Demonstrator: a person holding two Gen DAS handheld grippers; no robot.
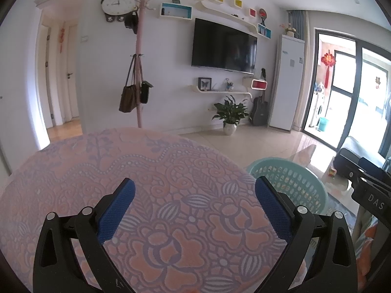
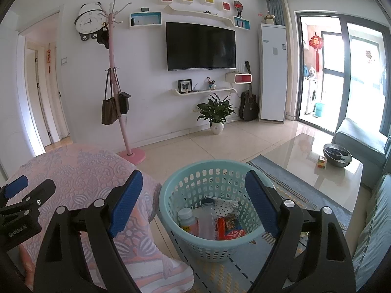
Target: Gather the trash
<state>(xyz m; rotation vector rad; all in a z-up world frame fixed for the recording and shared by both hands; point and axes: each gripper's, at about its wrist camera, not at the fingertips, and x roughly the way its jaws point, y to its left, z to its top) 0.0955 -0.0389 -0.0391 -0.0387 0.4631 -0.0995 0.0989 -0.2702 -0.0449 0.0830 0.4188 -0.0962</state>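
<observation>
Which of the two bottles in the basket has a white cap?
The shorter bottle on the left; the taller clear bottle beside it has a bluish cap.

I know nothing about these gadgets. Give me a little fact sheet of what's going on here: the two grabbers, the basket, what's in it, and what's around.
left gripper: open, empty, over the pink patterned cover
right gripper: open, empty, above the basket
basket: light blue, perforated, on the rug
basket contents: clear plastic bottle, white-capped jar, red wrappers
nearby: glass coffee table
</observation>
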